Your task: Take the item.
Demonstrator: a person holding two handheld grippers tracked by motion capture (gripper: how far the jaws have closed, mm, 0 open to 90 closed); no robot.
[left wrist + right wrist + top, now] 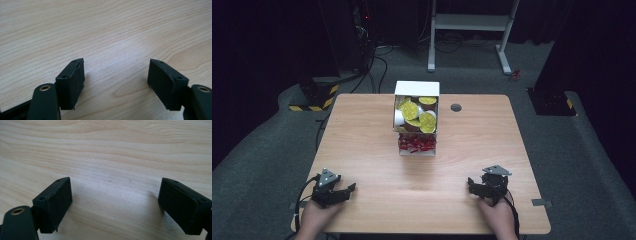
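Our left gripper point(343, 190) and right gripper point(475, 185) rest wide open at the tabletop's point(372, 150) near corners; we judge nothing begun, the box point(416, 90) untouched.

We see a light wood-grain surface point(362, 145), pale tan with darker streaks. White box point(416, 89), yellow-lidded cups point(419, 114) with brown and white bodies in its upper part, red pieces point(416, 143) in the lower. Left gripper point(346, 190) and right gripper point(473, 184) both matte black, each topped by a grey plate. Dark grey cap point(456, 107) in the surface. Floor point(257, 165) grey carpet. Yellow-black hazard stripes point(314, 102) at far left. White frame point(469, 22) behind.
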